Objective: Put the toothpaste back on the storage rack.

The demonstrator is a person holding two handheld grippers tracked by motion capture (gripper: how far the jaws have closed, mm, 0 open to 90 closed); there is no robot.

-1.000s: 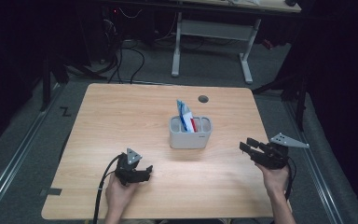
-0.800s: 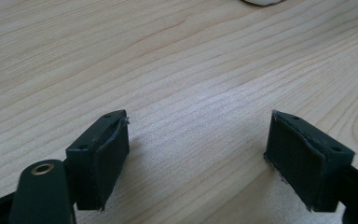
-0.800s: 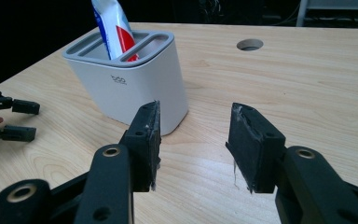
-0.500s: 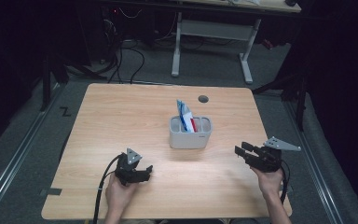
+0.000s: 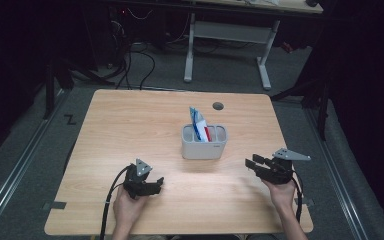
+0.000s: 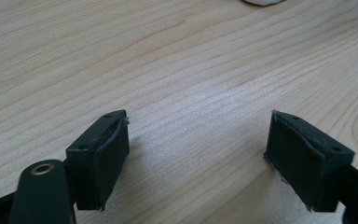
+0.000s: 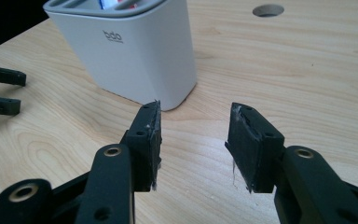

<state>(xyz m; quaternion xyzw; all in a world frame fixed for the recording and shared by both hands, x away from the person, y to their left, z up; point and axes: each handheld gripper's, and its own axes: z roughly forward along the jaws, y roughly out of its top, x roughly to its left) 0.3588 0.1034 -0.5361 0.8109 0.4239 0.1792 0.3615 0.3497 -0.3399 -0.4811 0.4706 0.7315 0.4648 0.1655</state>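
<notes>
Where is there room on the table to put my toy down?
Lots of bare wood: the whole left part of the table, from its left edge to the white holder, and the strip between the holder and the right edge. It is crowded only near the front, where the left gripper and right gripper sit.

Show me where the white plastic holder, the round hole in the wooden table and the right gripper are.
White plastic holder (image 7: pixel 135 60): right gripper view, front wall.
Round hole (image 5: pixel 218 106): high view, its centre.
Right gripper (image 5: pixel 252 164): high view, between the fingertips.
</notes>
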